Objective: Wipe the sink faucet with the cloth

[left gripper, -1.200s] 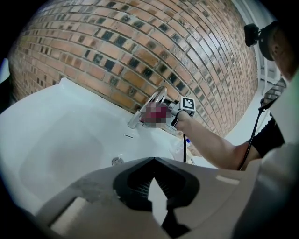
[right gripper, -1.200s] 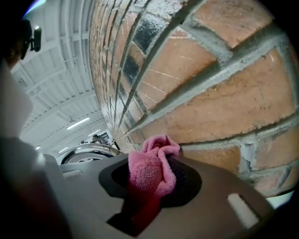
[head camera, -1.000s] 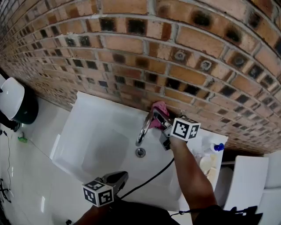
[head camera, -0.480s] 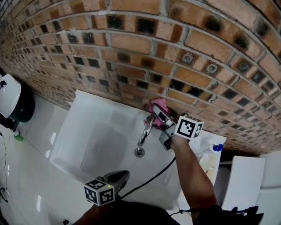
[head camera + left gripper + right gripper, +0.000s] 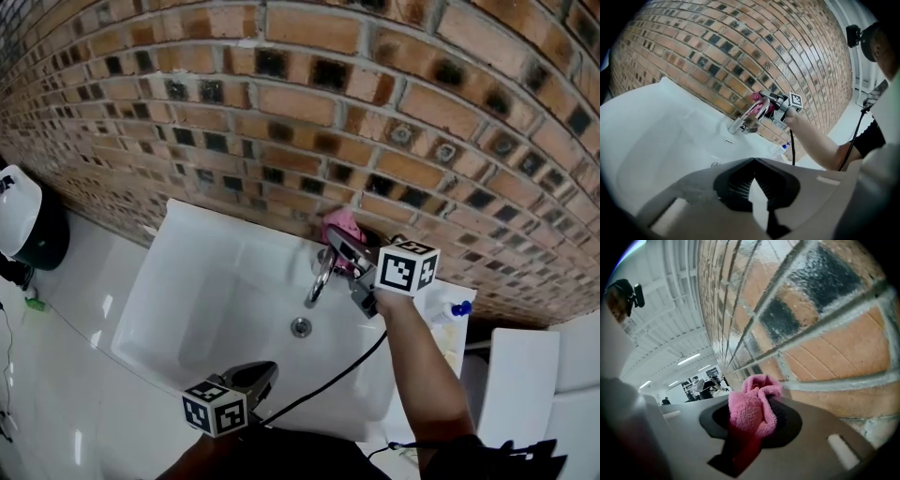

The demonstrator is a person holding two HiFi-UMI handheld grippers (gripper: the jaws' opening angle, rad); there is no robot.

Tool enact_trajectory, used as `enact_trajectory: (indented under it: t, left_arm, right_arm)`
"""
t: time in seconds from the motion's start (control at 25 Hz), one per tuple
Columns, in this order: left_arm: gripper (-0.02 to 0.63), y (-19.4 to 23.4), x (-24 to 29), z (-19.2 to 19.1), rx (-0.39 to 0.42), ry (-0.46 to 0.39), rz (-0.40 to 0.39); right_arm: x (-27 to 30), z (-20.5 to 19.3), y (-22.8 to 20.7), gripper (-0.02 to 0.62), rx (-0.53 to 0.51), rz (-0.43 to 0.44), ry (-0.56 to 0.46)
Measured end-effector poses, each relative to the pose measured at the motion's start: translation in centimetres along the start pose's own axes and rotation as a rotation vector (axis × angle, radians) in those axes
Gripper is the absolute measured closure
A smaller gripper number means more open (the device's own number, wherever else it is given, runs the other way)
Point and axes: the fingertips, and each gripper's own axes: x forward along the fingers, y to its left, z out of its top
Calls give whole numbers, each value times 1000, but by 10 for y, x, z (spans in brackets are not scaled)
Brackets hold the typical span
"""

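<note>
Cloth (image 5: 751,404) and faucet (image 5: 321,274) lie at the far end of the scene. Nearest, the left gripper (image 5: 263,373) hangs low over the front rim of the sink (image 5: 187,281), its fingers shut together on nothing, idle. Past it come the basin and the drain (image 5: 301,326), then the faucet, its curved spout arching toward the drain. The right gripper (image 5: 341,246) reaches in over the sink's right side on an outstretched forearm, angled up and back toward the brick wall (image 5: 281,94). Its fingers are clamped on the pink cloth, which bunches out past the tips. The cloth sits behind the top of the faucet's arch, close to the bricks; whether it touches the metal cannot be told. Over the last second the right gripper has crept slightly toward the wall, the cloth staying at the faucet's back, and the left gripper has barely shifted. So the wipe seems to be working the rear of the faucet, with the spout probably left to do. The right gripper view shows only cloth and brick.
</note>
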Motion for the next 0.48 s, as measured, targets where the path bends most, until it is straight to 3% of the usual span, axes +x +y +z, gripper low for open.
enact_trajectory:
  t: [0.48]
  left_arm:
    - [603, 8, -25, 4, 81, 38, -69]
  right_arm:
    - [-7, -6, 53, 479, -329, -74, 101]
